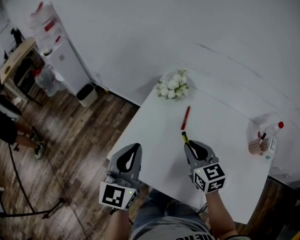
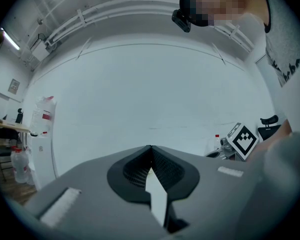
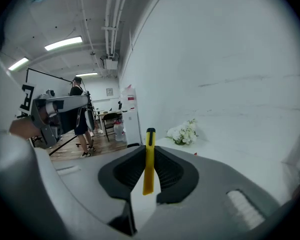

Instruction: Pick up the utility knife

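White desk runs from the near centre to the far right, wood floor on its left. Right claw is over the desk's near-middle. In the right gripper view the right claw is clamped at a narrow gap on the utility knife, pads pressing on both flat sides of the yellow body. So the knife isn't off to any side of the claw, it's inside it. Its long axis runs along the jaws, and the black tip sticks out the far end toward the red pen, which lies on the desk just beyond and apart from it. The knife looks clear of the desk surface, so I judge the pick is made. Left claw hangs at the desk's near-left edge, well left of the knife; the left gripper view shows the left claw pinched together with nothing in it. Any next move belongs to the right hand: lift, keeping the grip.
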The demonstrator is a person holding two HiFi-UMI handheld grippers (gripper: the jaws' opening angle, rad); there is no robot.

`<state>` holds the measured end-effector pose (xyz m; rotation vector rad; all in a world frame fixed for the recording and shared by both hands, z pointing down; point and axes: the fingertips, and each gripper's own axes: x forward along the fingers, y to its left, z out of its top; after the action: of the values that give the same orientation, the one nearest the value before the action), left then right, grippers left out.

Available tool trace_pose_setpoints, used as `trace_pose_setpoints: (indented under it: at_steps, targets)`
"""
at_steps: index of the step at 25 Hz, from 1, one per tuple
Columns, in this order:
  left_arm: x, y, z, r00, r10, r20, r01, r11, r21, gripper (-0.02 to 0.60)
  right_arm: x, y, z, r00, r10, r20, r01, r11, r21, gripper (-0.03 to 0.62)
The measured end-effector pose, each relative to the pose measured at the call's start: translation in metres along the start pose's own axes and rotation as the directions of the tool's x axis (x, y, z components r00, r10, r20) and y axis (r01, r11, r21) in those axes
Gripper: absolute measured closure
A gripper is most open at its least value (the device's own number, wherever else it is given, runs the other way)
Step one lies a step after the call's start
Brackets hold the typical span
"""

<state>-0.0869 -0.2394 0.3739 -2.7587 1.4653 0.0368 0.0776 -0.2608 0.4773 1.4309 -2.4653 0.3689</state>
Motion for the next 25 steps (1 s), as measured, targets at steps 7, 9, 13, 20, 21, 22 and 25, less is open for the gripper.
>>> trace_pose_setpoints:
  at_steps: [7, 9, 13, 20, 21, 22, 25]
  targets:
    - [-0.006, -0.014, 0.005, 1.000, -0.004, 0.008, 0.004, 1.000, 0.003, 0.577, -0.027, 0.005, 0.020, 0.996, -0.010, 0.089, 0.011, 1.000, -0.008, 0.540]
    - [-0.008, -0.018, 0.006, 1.000, -0.006, 0.012, 0.006, 1.000, 0.005, 0.577, -0.034, 0.007, 0.025, 0.994, -0.012, 0.112, 0.013, 1.000, -0.010, 0.542]
    - [-0.013, -0.024, 0.010, 1.000, -0.009, 0.021, 0.008, 1.000, 0.009, 0.577, -0.047, 0.012, 0.033, 0.988, -0.009, 0.154, 0.012, 1.000, -0.016, 0.542]
    - [-0.020, -0.034, 0.016, 0.999, -0.010, 0.035, 0.010, 1.000, 0.011, 0.577, -0.067, 0.018, 0.046, 0.977, -0.010, 0.214, 0.018, 0.999, -0.034, 0.540]
    - [-0.021, -0.035, 0.017, 0.999, -0.011, 0.037, 0.010, 1.000, 0.011, 0.577, -0.070, 0.019, 0.047, 0.975, -0.012, 0.221, 0.020, 0.999, -0.037, 0.540]
    - [-0.022, -0.036, 0.018, 0.999, -0.011, 0.039, 0.010, 1.000, 0.011, 0.577, -0.073, 0.020, 0.049, 0.973, -0.013, 0.228, 0.023, 0.999, -0.040, 0.540]
    - [-0.025, -0.040, 0.020, 0.999, -0.012, 0.043, 0.011, 1.000, 0.013, 0.577, -0.081, 0.022, 0.051, 0.969, -0.019, 0.247, 0.031, 0.998, -0.046, 0.540]
